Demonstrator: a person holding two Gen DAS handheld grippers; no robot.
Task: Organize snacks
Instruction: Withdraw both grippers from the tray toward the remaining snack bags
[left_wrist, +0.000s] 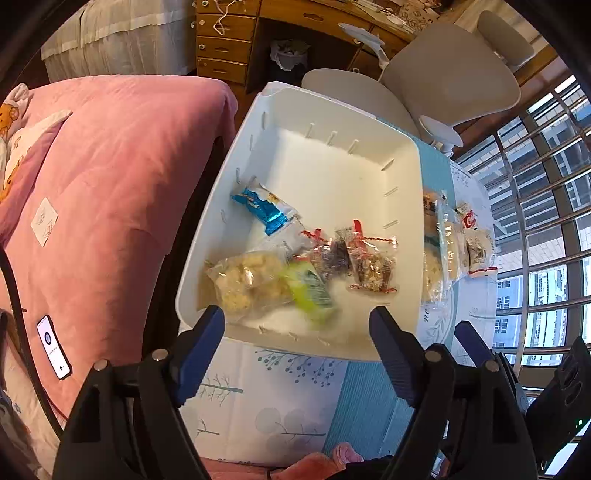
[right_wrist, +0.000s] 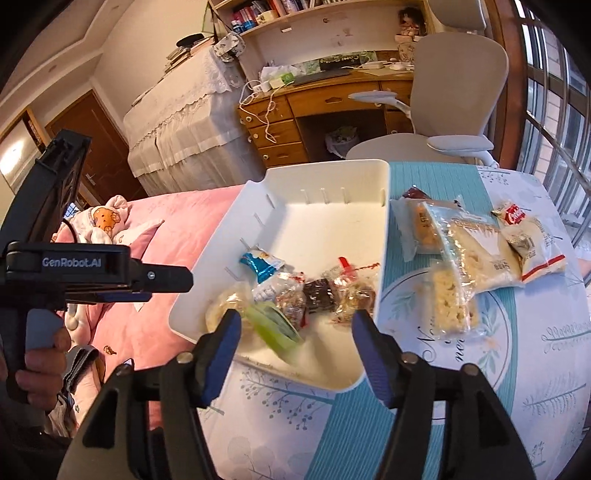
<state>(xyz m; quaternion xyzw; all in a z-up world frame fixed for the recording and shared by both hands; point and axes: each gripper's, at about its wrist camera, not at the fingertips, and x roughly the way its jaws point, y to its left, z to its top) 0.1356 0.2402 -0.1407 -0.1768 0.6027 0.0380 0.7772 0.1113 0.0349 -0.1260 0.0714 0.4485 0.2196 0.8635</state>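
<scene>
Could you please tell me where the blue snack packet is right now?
In both views the blue packet lies inside the white bin, near its left wall, just beyond the pile of clear-wrapped snacks.

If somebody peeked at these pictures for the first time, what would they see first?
Probably the big white bin in the middle of the table, with a heap of snack packets at its near end, like the blue packet and a blurry green packet. Next, more snack packets lying on the tablecloth just right of the bin. To the left is a bright pink blanket.
</scene>
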